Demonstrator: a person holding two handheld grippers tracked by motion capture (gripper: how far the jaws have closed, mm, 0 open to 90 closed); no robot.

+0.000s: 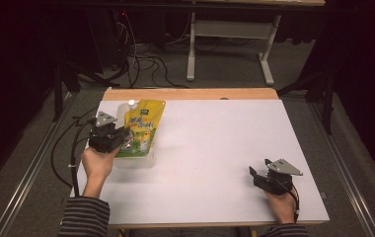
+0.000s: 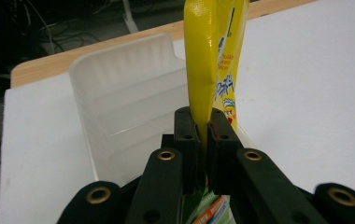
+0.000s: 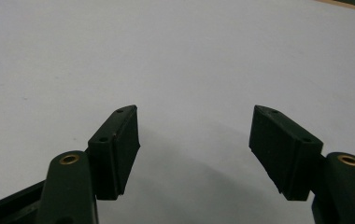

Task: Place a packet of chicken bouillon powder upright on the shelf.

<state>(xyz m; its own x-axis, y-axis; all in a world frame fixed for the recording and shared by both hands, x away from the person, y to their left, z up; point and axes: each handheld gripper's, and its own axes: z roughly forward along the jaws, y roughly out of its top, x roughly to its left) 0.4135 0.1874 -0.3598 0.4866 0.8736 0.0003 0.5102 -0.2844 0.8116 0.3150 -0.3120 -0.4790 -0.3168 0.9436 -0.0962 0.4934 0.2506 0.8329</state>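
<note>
From the high view I have the left gripper (image 1: 118, 139) at the near-left of the white bench (image 1: 215, 148), its fingers (image 2: 186, 135) clamped on the lower edge of a yellow pouch (image 1: 141, 129). In the left gripper view the two black pads sit close together with the thin yellow edge pinched between them — the pouch (image 2: 208, 60) rises straight up from the grip, printed face turned to the right of that view. The pouch has a white cap (image 1: 132, 103) at its far end, pointing away from me toward the wooden strip (image 1: 190, 94) along the bench's far edge.

Under and beside the pouch is a clear plastic tub (image 1: 136, 160); in the left gripper view its ribbed, translucent wall (image 2: 124, 93) stands just to the left of the pouch (whether the pouch touches the tub's floor I cannot tell from here). From above, the pouch lies over the tub, covering most of it.

My right gripper (image 1: 260, 174) rests at the near-right of the bench, well apart from the pouch and tub. Its fingers (image 3: 115, 149) stand wide apart with nothing but bare white bench between them — the right gripper view makes that plain.

Beyond the bench, cables (image 1: 141, 59) trail across the dark floor near a table frame (image 1: 230, 44).
</note>
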